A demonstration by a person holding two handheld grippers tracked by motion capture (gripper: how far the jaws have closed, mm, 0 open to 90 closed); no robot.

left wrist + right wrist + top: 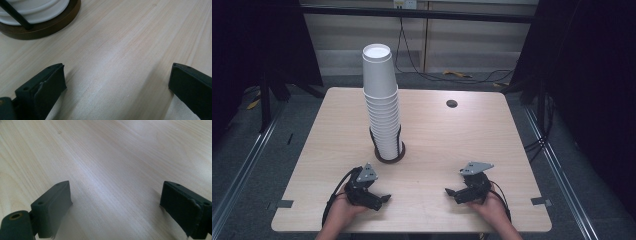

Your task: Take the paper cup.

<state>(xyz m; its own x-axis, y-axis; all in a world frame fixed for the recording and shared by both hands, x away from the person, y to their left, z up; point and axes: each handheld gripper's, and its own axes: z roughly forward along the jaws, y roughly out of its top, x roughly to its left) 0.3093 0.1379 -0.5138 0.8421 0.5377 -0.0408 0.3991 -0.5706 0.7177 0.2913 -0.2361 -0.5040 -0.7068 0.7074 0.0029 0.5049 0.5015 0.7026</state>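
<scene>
No legible text, label or number anywhere

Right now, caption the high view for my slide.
Both open grippers, left and right, rest near a tall cup stack on the table.

Pale wood-grain table (437, 145) with a smooth, faintly sheened top, white matt paper cups (382, 107), dark brown wooden base ring (50, 23), matt black gripper pads (53, 206) with rough, worn edges
</scene>
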